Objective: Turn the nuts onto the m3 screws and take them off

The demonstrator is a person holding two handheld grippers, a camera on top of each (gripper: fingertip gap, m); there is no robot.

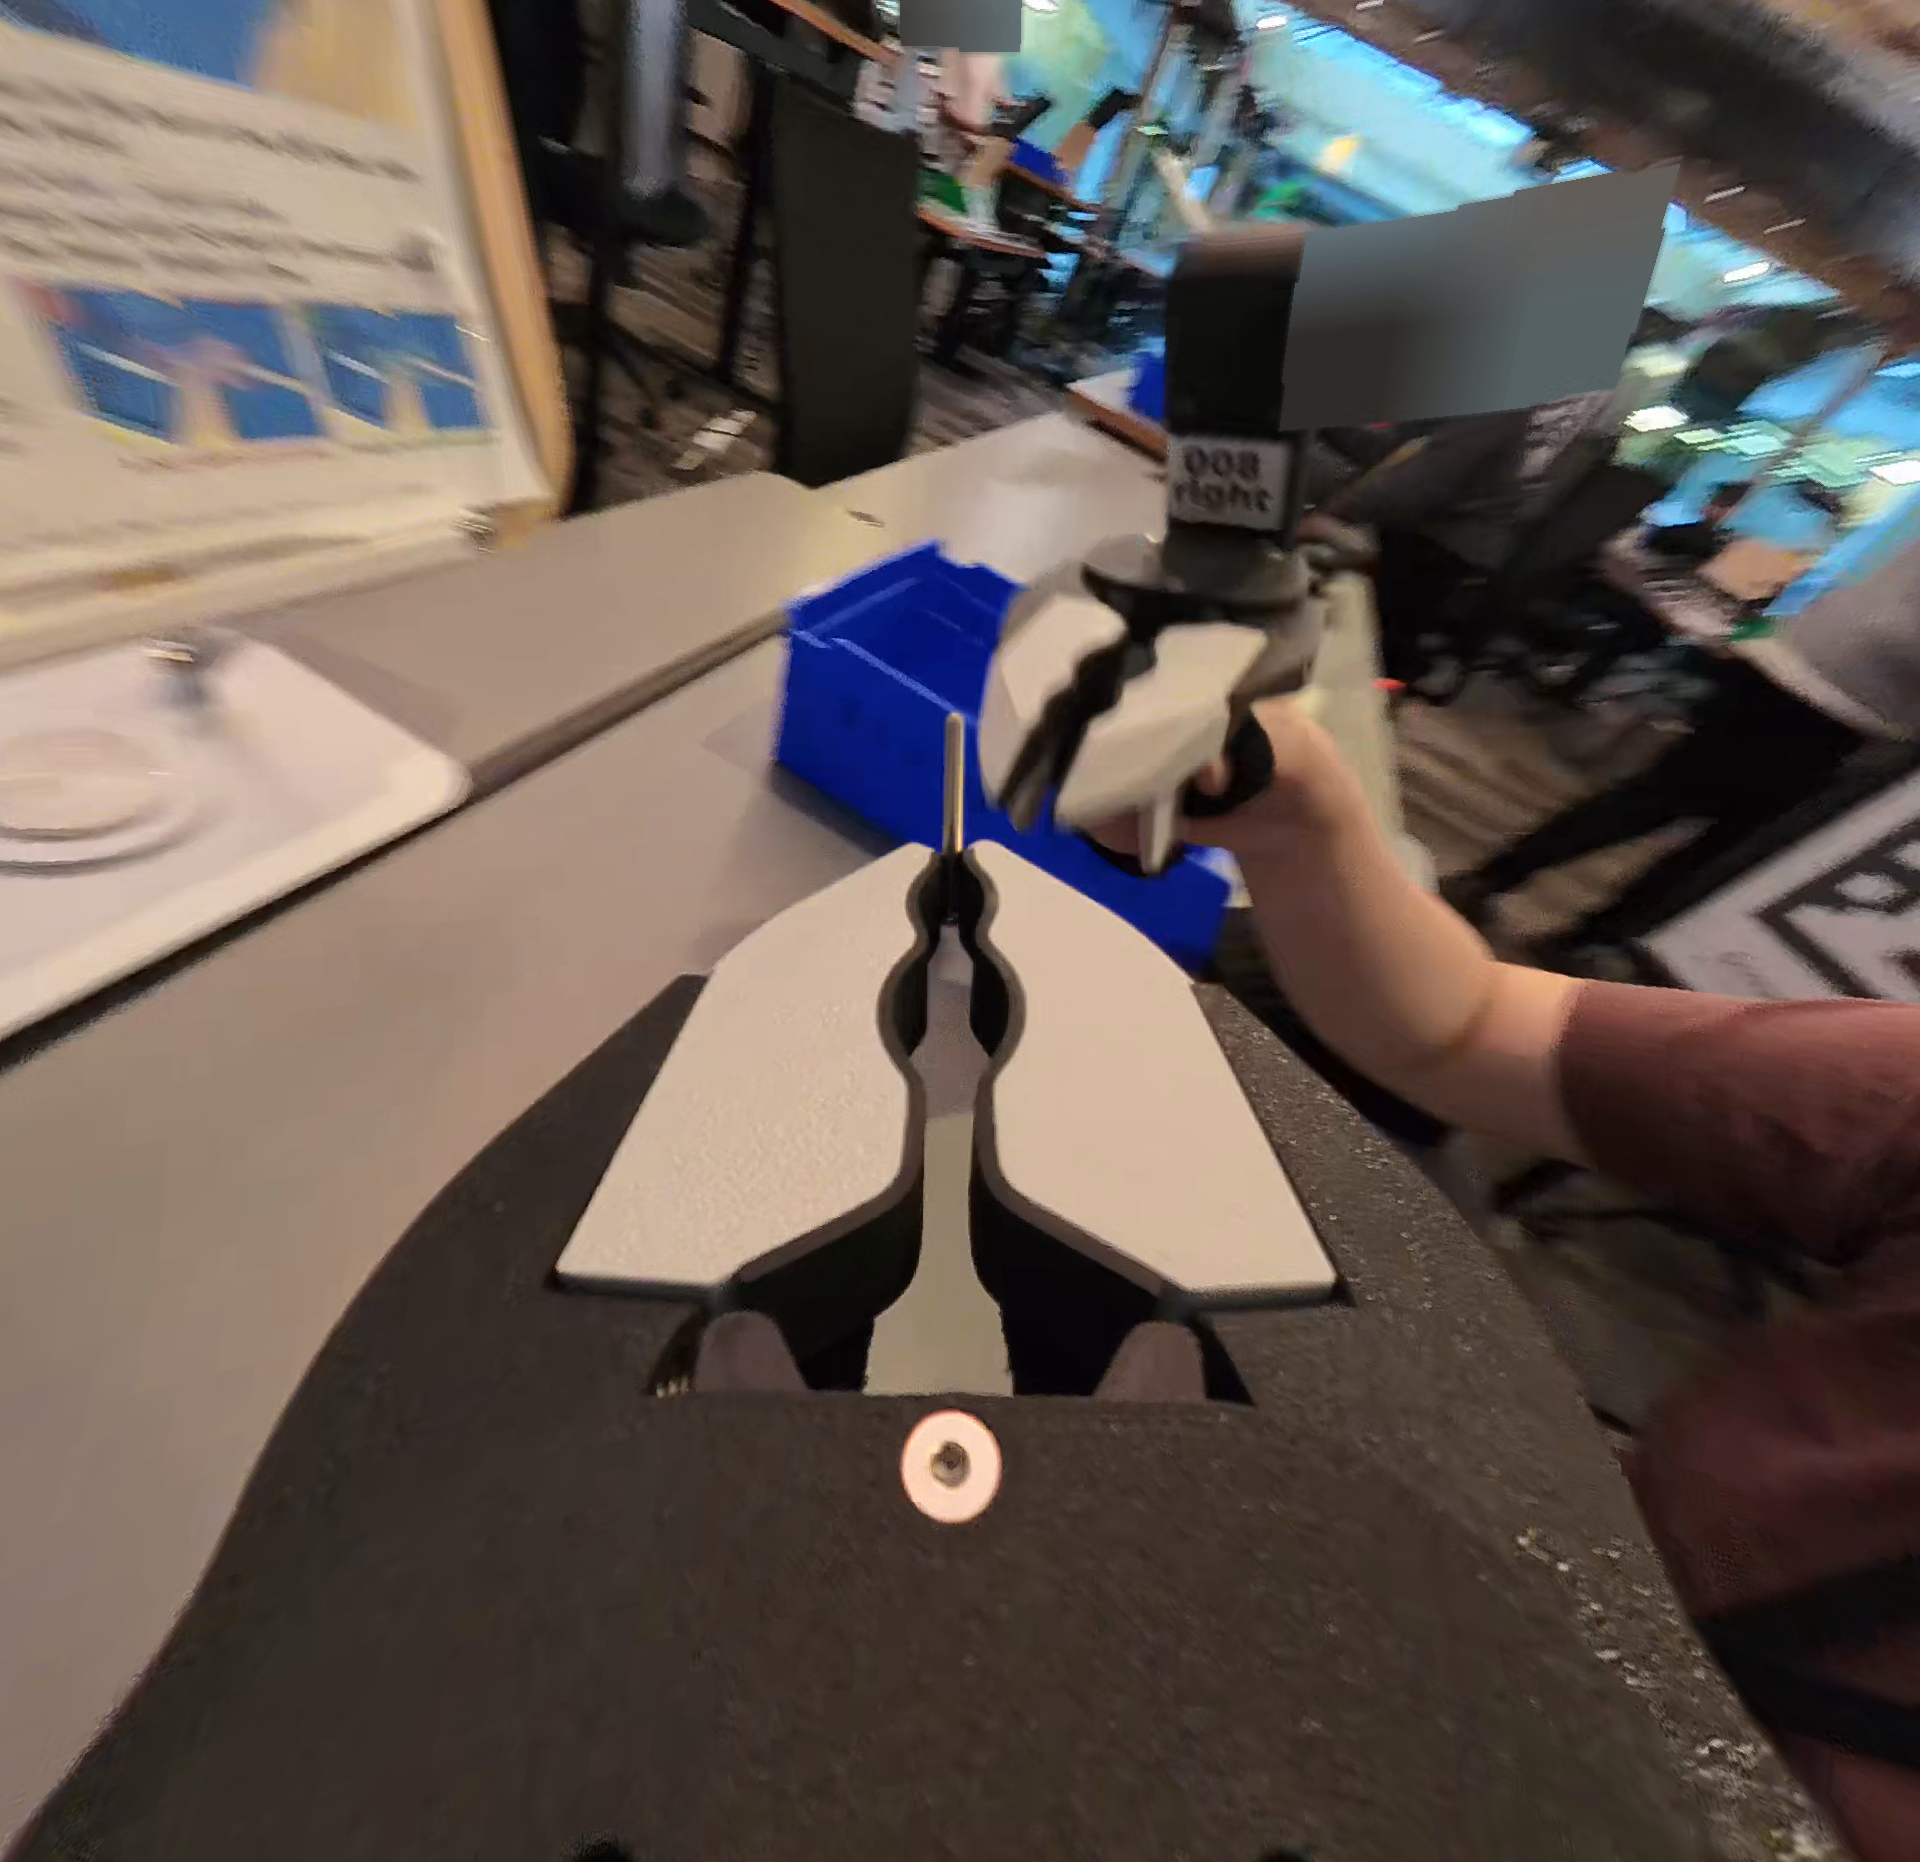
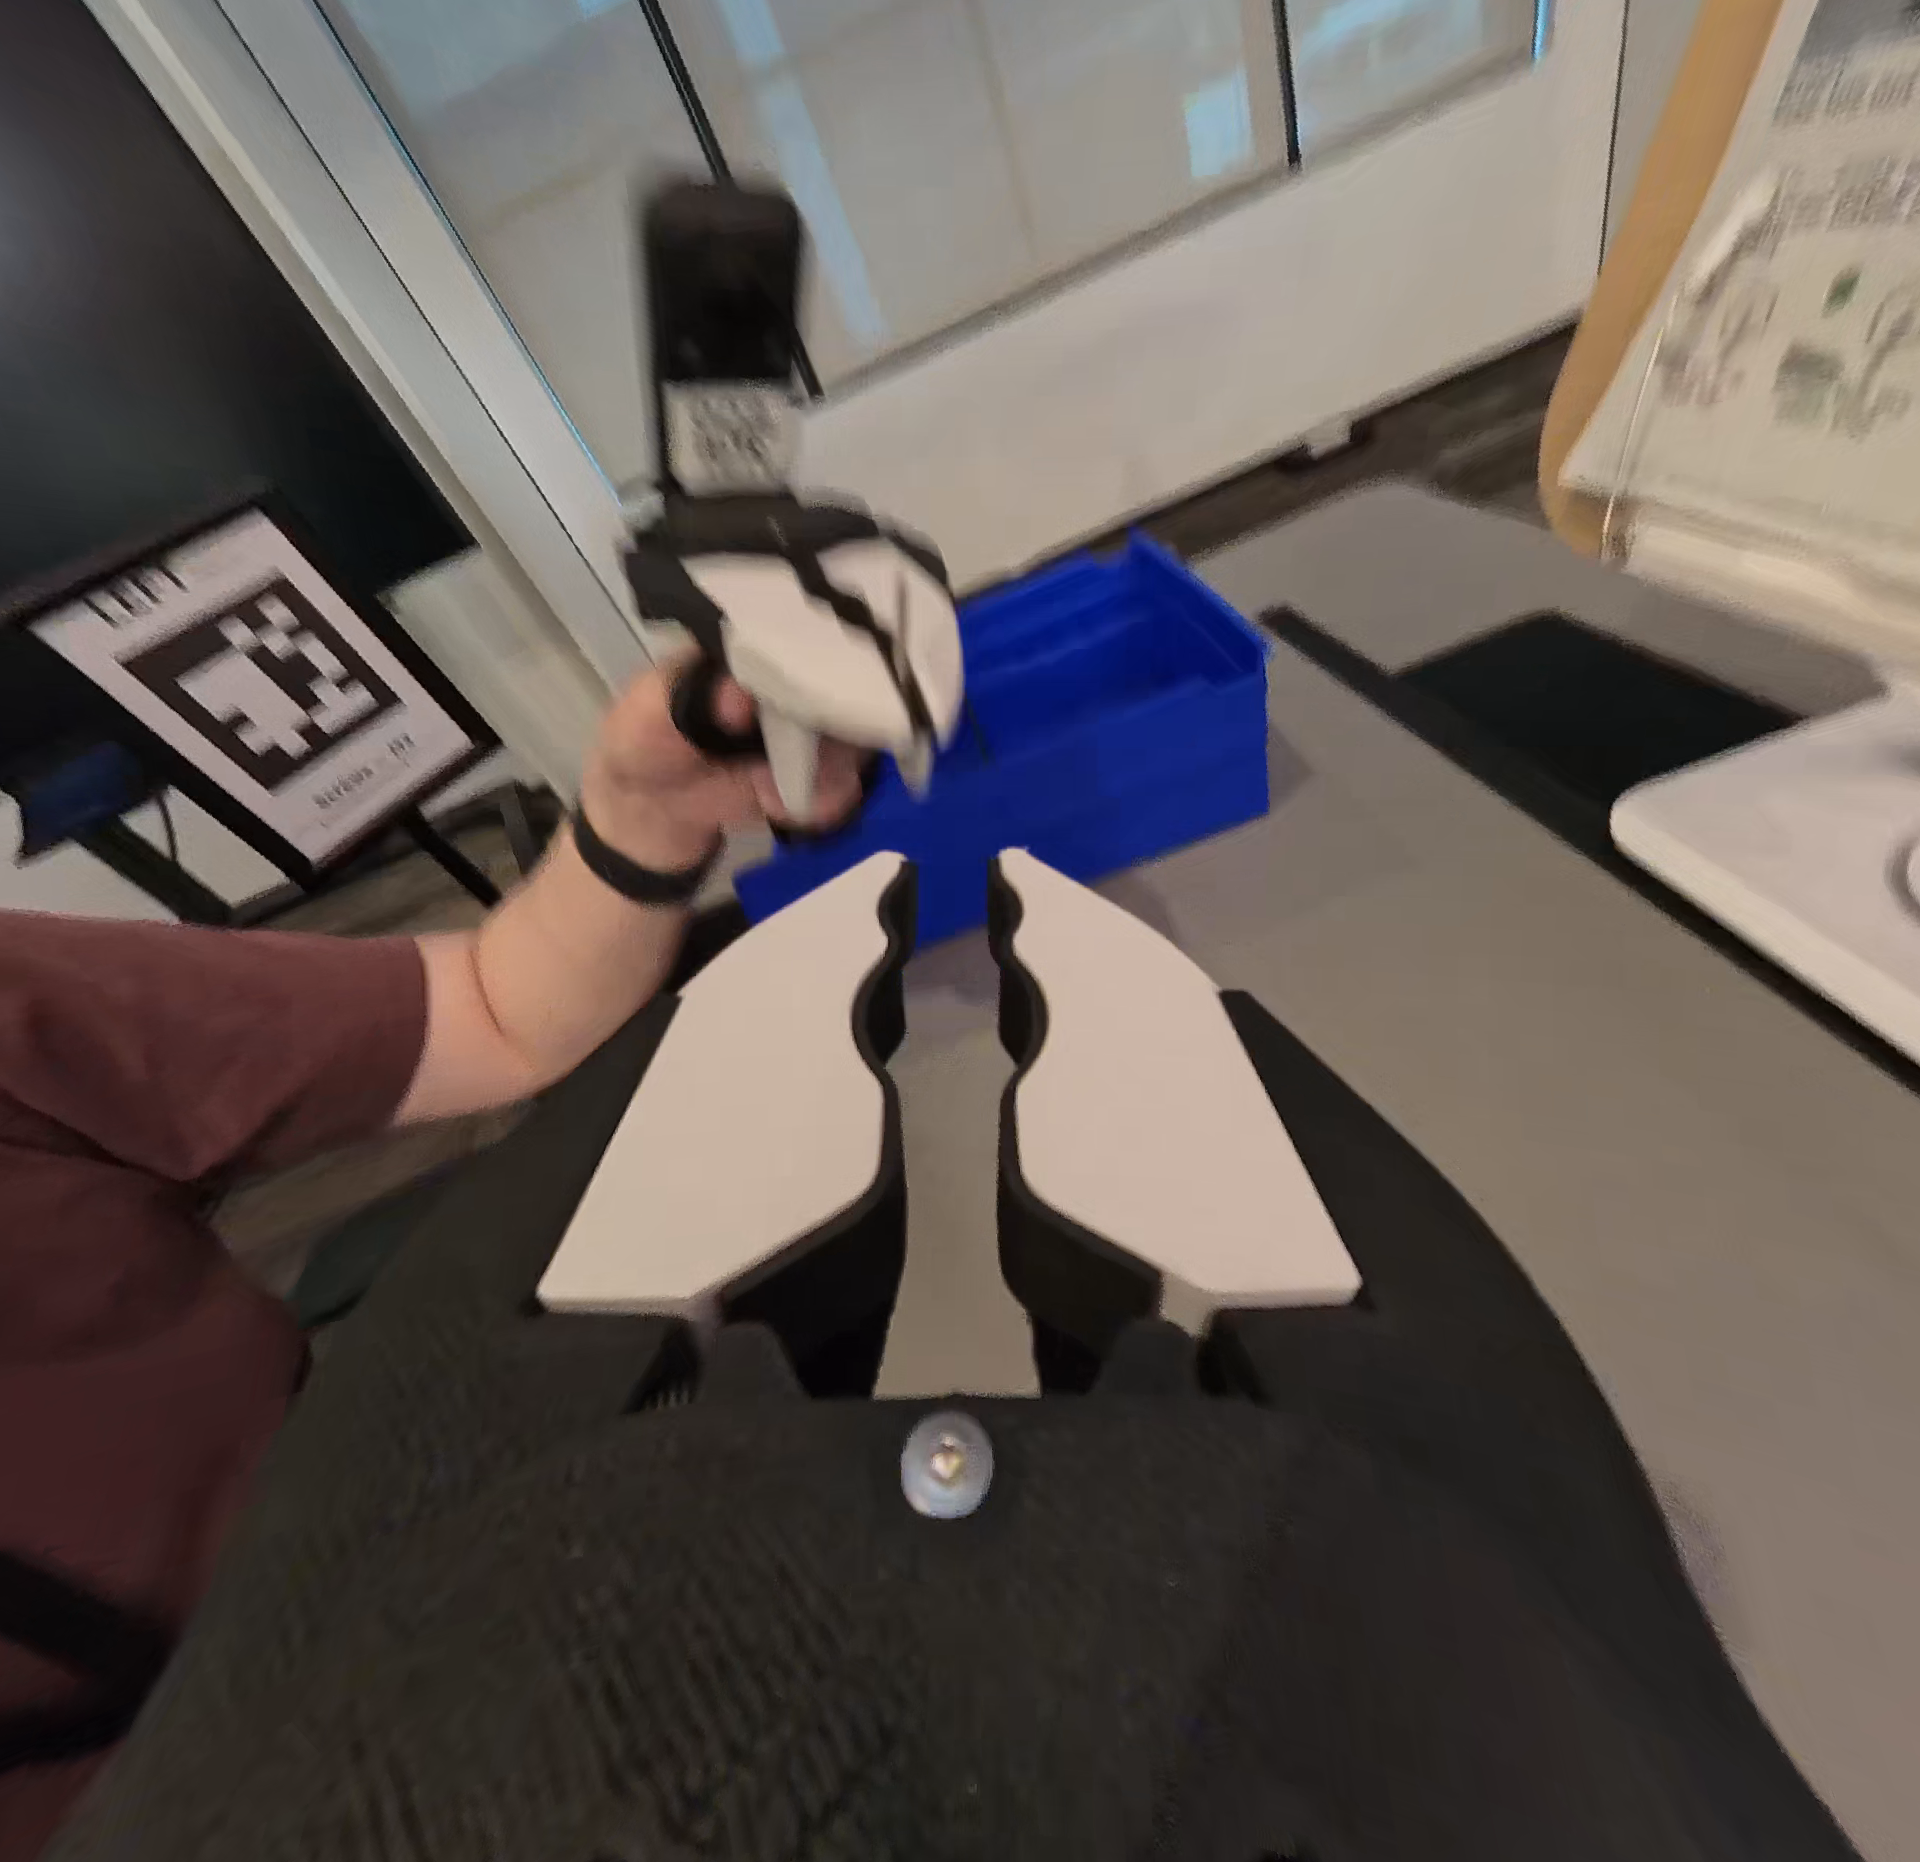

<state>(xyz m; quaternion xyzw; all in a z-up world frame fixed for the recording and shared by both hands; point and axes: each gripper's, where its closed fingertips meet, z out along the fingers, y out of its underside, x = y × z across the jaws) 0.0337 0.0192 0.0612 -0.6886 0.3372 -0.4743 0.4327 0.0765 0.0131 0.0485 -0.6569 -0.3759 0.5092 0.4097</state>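
Right now my left gripper (image 1: 951, 856) is clenched on a thin metal screw (image 1: 953, 773), pinched at the very tips so that the shaft stands up and out beyond them, in front of the blue bin (image 1: 883, 711). Only the left wrist view gives me that detail; in the right wrist view the left gripper (image 2: 920, 742) shows farther off, blurred, with a hand (image 2: 665, 763) wrapped around its handle and a dark band on the wrist, and I can make out only a faint dark line at its tips where the screw should be.

My right gripper (image 2: 948, 877) stands released: its own view shows a clear gap between the two pale fingers (image 2: 769, 1095), with nothing in it, only the grey table (image 2: 1455, 981) and the bin's near wall beyond. From the left wrist view the right gripper (image 1: 1091, 815) hangs just beside the screw's upper end, over the bin, held by a hand (image 1: 1278, 804); whether it touches the screw I cannot tell through the blur.

I see no nut clearly in either view. The left view alone shows a propped poster board (image 1: 260, 254) and a white tray (image 1: 208, 773) on the table to the left; the right view alone shows a black-and-white marker sign (image 2: 260, 680) on a stand.
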